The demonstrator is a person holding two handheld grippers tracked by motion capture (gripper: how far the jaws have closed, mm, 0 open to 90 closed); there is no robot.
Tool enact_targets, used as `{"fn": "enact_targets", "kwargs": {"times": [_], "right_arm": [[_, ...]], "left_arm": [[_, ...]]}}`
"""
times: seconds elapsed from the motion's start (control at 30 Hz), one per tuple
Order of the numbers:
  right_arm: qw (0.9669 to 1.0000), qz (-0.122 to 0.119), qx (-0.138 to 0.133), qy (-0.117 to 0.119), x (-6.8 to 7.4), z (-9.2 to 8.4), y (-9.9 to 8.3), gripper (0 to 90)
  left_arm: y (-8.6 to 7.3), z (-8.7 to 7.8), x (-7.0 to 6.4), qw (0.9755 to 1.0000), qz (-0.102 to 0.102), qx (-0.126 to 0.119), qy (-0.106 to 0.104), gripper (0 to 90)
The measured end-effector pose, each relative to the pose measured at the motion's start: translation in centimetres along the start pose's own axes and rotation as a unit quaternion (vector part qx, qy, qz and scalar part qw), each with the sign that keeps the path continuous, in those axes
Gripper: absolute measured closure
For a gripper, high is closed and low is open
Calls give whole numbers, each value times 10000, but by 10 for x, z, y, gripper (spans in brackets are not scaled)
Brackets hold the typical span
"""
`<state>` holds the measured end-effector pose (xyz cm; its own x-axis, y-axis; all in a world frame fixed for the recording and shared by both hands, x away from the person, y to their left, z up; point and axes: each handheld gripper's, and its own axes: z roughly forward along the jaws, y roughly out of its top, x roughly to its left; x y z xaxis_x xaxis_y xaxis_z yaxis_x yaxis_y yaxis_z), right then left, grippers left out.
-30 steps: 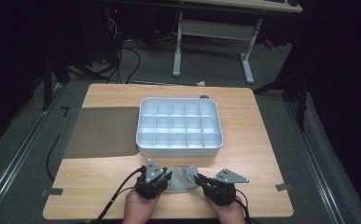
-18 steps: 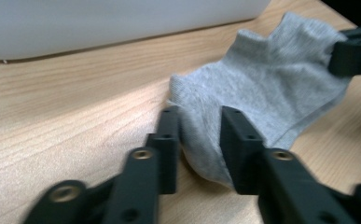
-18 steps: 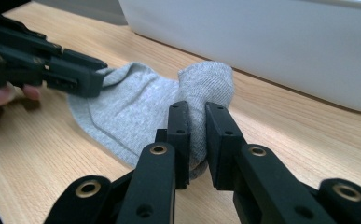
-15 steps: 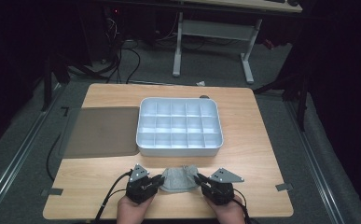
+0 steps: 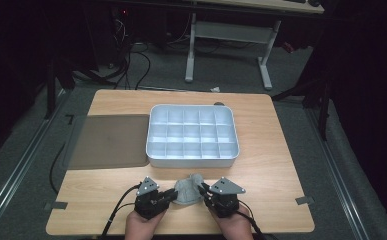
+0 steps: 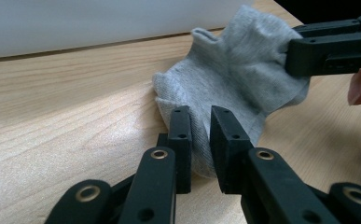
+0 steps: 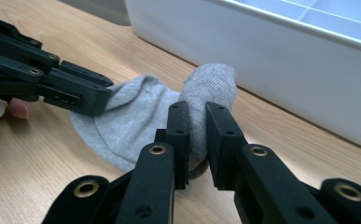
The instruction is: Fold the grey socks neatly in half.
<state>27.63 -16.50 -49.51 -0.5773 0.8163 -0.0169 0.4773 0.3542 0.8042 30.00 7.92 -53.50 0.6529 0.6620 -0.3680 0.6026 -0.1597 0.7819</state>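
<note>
A grey sock (image 5: 188, 190) lies bunched on the wooden table (image 5: 281, 170) near its front edge, between my two grippers. My left gripper (image 5: 173, 195) pinches the sock's left end; in the left gripper view its jaws (image 6: 200, 122) have just been closing, and the sock's fabric (image 6: 225, 79) is squeezed between them. My right gripper (image 5: 201, 189) is shut on the right end, and in the right gripper view (image 7: 197, 112) a fold of sock (image 7: 136, 116) stands up between the pads. Each gripper view also catches the other gripper farther off.
A white compartment tray (image 5: 191, 161) stands just behind the sock, its wall (image 7: 262, 51) close to the right gripper. A dark mat (image 5: 108, 141) lies left of the tray. Cables trail from both grippers toward the front edge.
The left gripper drew back toward the left and closed on the sock. The right gripper shifted left toward it. The sock went from lying flat to bunched up between them.
</note>
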Motion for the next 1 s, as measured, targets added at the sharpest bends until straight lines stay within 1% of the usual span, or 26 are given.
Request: {"fn": "enact_targets", "kwargs": {"times": [0.03, 0.07, 0.1, 0.13, 0.2, 0.37, 0.4, 0.5, 0.53, 0.67, 0.7, 0.73, 0.77, 0.83, 0.9, 0.97, 1.0], "right_arm": [[10000, -57, 21, -5, 2, 2, 1, 808], [10000, -57, 21, -5, 2, 2, 1, 808], [9999, -123, 48, 17, 6, 5, 1, 807], [9999, -123, 48, 17, 6, 5, 1, 807], [9997, -227, 95, 8, 10, 10, 2, 803], [9995, -277, 129, 68, 14, 16, 3, 802], [9995, -262, 138, 91, 17, 19, 3, 798], [9994, -289, 174, 117, 18, 22, 3, 795], [9992, -311, 200, 148, 20, 25, 1, 791], [9991, -289, 205, 212, 23, 28, 2, 775], [9991, -302, 182, 247, 23, 28, 3, 756], [9991, -302, 182, 247, 23, 28, 3, 756], [9991, -254, 106, 322, 24, 23, 7, 713], [9989, -262, -14, 377, 24, 16, 11, 700], [9989, -234, -156, 364, 24, 8, 15, 693], [9990, -184, -230, 337, 21, 1, 17, 695], [9990, -184, -230, 337, 21, 1, 17, 695]], "left_arm": [[0, 0, 0, 10000, -12, 5, -7, 787], [0, 0, 0, 10000, -12, 5, -7, 787], [0, 0, 1, 10000, -21, 5, -28, 787], [0, 0, 1, 10000, -21, 5, -28, 787], [0, 0, 1, 10000, -30, 8, -49, 786], [0, 0, 1, 10000, -25, -5, -70, 780], [0, 0, 1, 10000, -3, -9, -89, 777], [0, 0, 1, 9999, 2, -2, -123, 771], [0, 0, 1, 9999, -7, 7, -153, 769], [0, 0, 2, 9999, -13, 25, -166, 765], [0, 0, 2, 9998, -18, 26, -175, 762], [0, 0, 2, 9998, -18, 26, -175, 758], [0, 0, 2, 9998, -18, 28, -177, 754], [0, 0, 2, 9998, -27, 29, -170, 751], [0, 0, 2, 9999, -21, 35, -163, 745], [0, 0, 1, 9999, -14, 38, -165, 740], [0, 0, 1, 9999, -10, 38, -163, 740]]}}
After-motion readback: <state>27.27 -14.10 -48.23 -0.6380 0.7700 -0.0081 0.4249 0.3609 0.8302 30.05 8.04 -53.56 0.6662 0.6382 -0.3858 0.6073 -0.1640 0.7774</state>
